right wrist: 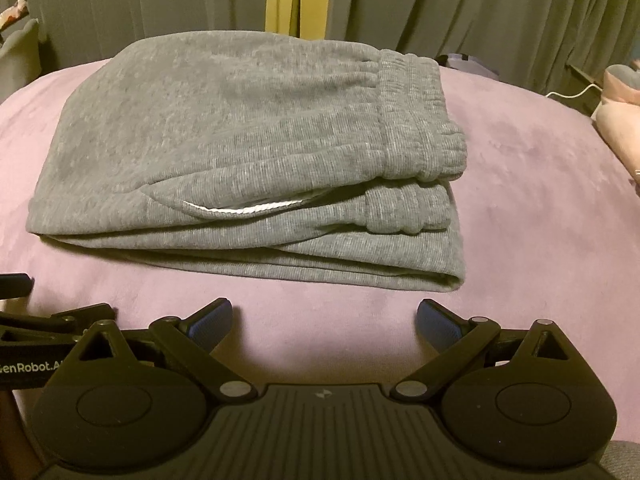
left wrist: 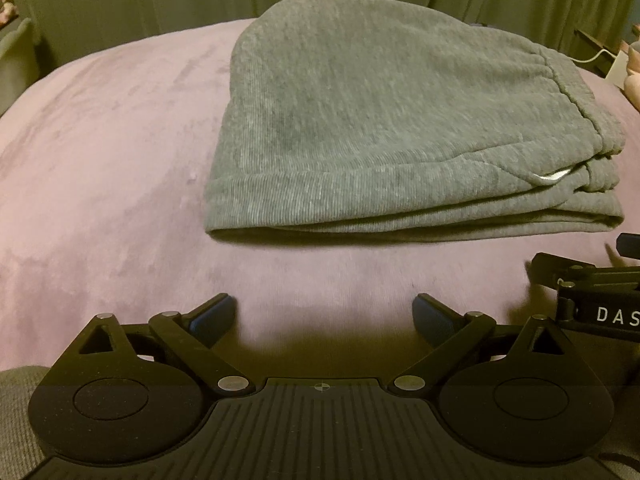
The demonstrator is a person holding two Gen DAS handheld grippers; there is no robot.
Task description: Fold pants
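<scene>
As far as both wrist views show, the pants (right wrist: 248,152) have been folded into a compact stack of several layers and lie on the bed (right wrist: 540,200), well clear of both tools. The waistband (right wrist: 416,120) is seen at the right end of the stack, and a rounded fold forms the left end. A white drawstring (right wrist: 244,209) pokes out of the near edge between layers. The near edges are not quite aligned; the lowest layer juts out at the near right corner.

The left gripper (left wrist: 324,316) is held near of the stack with its fingers spread wide and nothing between them. The right gripper (right wrist: 324,318) is likewise held back, fingers spread and empty. Neither tool touches the cloth.

The folding is judged essentially complete. What may remain is tucking in the drawstring and squaring the near edge. The far side of the stack is hidden by its own bulk, so its neatness cannot be confirmed.
</scene>
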